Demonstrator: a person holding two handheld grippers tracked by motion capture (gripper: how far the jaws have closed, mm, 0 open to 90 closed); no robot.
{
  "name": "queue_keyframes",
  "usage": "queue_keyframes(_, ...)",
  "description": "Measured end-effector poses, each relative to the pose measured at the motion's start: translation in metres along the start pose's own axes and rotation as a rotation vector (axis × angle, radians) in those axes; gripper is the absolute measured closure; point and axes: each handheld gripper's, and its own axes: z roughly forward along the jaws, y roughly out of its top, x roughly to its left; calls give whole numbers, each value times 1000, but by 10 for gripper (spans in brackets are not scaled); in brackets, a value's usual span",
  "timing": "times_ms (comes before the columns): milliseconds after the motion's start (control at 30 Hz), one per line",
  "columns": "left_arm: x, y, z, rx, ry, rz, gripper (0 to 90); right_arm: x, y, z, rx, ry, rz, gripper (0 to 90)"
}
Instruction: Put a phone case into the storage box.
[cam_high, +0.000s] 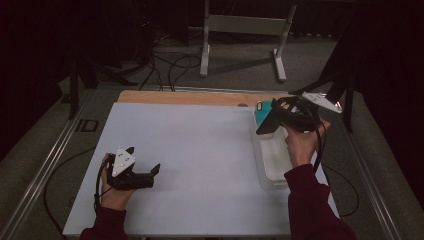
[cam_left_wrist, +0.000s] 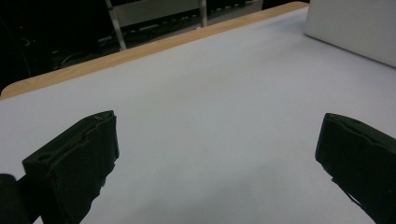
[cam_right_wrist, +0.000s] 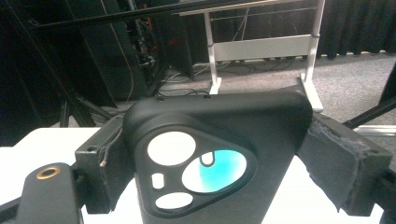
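I see a black phone case (cam_right_wrist: 219, 158) of matt, smooth plastic, its camera cut-outs cleanly edged. My right hand-held gripper (cam_right_wrist: 219, 172) has pads (cam_right_wrist: 341, 163) of rough, frayed grey foam. The bench (cam_high: 200, 150) has a matt, pale, smooth covering with a bare wood edge (cam_high: 190, 97). The tray (cam_high: 272, 155) looks like translucent plastic.

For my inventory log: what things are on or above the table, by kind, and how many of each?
Black phone cases: 1
Teal phones: 1
Clear trays: 1
Hand-held grippers: 2, left and right
Total: 5
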Motion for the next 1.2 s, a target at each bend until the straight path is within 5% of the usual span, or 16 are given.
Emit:
queue_keyframes(633,5,-11,-3,-9,9,-21,1,-5,-2,12,20,-67,-46,153)
queue_keyframes(1200,6,-11,-5,-19,15,-31,1,5,-12,32,66,-112,-96,152)
